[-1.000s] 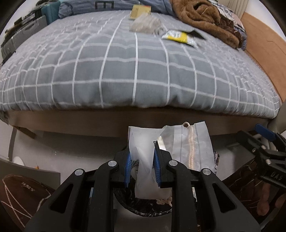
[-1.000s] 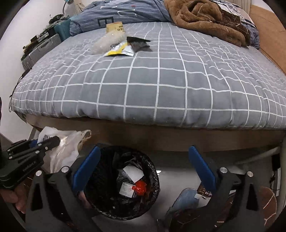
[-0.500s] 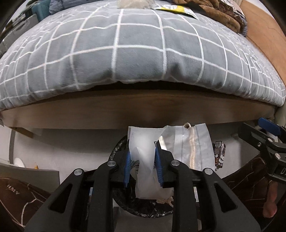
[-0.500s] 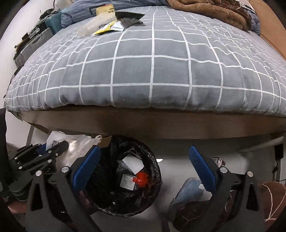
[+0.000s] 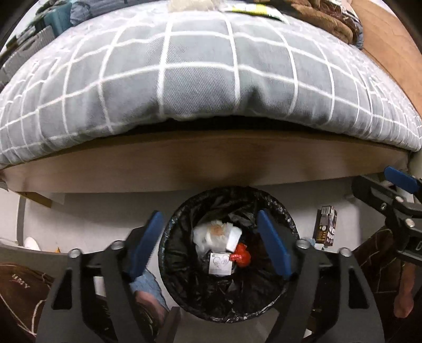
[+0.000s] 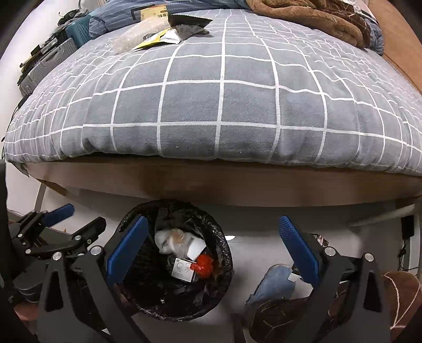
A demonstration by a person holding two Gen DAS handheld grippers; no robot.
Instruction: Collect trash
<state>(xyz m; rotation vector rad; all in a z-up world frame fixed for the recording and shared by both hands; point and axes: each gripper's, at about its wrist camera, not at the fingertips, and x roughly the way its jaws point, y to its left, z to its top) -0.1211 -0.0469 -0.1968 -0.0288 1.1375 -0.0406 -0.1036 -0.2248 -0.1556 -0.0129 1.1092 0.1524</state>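
A round bin with a black liner (image 5: 274,211) (image 6: 224,245) stands on the floor at the foot of the bed. Inside lie a white plastic bag (image 5: 211,236) (image 6: 171,238), a small white box (image 5: 220,266) and a red wrapper (image 5: 241,257) (image 6: 204,265). My left gripper (image 5: 211,232) hangs over the bin with its jaws opening and nothing between them. My right gripper (image 6: 211,241) stands open just right of the bin, holding nothing. On the bed top lie a yellow and silver wrapper (image 6: 161,38), a black wrapper (image 6: 188,22) and a clear plastic bag (image 6: 137,37).
The grey checked duvet (image 6: 221,105) overhangs a wooden bed frame (image 5: 205,163). A brown blanket (image 6: 316,18) is heaped at the far right of the bed. A dark carton (image 5: 325,228) stands on the floor right of the bin. Brown slippers (image 6: 290,314) and a blue sock (image 6: 277,285) show below.
The left gripper went from shut on the white plastic bag to open, and the bag now lies in the bin. Both grippers sank closer to the bin.
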